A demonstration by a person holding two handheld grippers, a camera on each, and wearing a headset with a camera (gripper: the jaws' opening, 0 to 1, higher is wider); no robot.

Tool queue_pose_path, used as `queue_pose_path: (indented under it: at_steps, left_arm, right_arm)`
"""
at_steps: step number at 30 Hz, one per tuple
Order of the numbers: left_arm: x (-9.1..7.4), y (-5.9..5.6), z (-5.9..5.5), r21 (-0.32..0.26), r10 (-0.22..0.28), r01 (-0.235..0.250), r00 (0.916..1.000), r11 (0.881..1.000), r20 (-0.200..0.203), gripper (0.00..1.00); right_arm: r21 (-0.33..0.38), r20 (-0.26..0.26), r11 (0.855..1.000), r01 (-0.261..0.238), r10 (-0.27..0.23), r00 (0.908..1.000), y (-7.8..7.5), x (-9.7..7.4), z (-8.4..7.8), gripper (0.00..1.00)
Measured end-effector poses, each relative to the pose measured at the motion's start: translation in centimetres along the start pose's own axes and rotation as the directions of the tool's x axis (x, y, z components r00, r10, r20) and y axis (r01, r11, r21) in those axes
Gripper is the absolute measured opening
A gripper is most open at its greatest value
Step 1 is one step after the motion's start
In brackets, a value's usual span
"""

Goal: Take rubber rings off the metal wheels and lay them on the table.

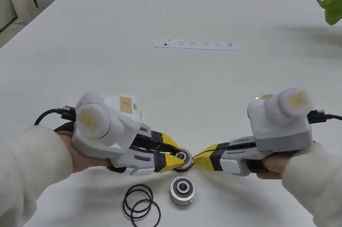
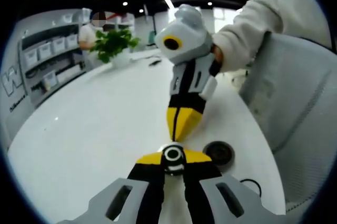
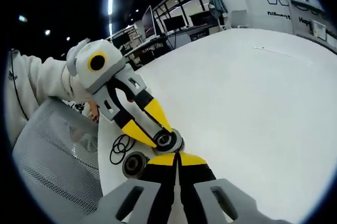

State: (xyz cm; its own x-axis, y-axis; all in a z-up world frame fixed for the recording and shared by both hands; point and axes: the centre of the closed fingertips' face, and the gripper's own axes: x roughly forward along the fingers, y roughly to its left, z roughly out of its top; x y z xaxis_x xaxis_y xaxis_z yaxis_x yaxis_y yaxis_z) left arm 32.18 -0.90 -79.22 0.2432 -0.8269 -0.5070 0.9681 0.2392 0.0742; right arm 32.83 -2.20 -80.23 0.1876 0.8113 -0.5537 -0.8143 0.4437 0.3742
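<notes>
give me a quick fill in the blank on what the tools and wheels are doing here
The left tool is shut on a wheel; the right tool has its jaws ___.
The second wheel lies on the ___, touched by no tool.
The loose rings beside it are ___.
Missing words: shut; table; black.

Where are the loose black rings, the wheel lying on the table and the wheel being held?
Loose rings (image 1: 141,204): head view, where they overlap.
Lying wheel (image 1: 183,187): head view, its hub.
Held wheel (image 1: 184,157): head view, its face.
</notes>
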Motion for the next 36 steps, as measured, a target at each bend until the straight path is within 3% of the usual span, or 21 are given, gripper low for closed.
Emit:
queue_pose_path:
  at_steps: [5,11,23,36]
  left_arm:
    - [0.0,-0.1,0.0,0.001,0.001,-0.001,1.0000,1.000,0.001,0.14]
    - [0.0,-0.1,0.0,0.006,0.004,-0.004,1.0000,1.000,-0.001,0.13]
    - [0.0,-0.1,0.0,0.015,0.002,-0.002,1.0000,1.000,-0.004,0.13]
    - [0.0,-0.1,0.0,0.018,0.005,-0.005,1.0000,1.000,-0.008,0.13]
  right_arm:
    - [0.063,0.028,0.998,-0.012,0.010,0.9996,0.4,0.0,0.4,0.00]
    - [0.068,0.028,0.998,-0.010,0.008,0.9996,0.5,0.1,0.7,0.00]
    - [0.021,0.024,1.000,-0.022,0.021,0.9995,1.5,0.4,1.1,0.00]
    - [-0.020,0.014,1.000,-0.019,0.019,0.9997,1.3,0.3,1.1,0.00]
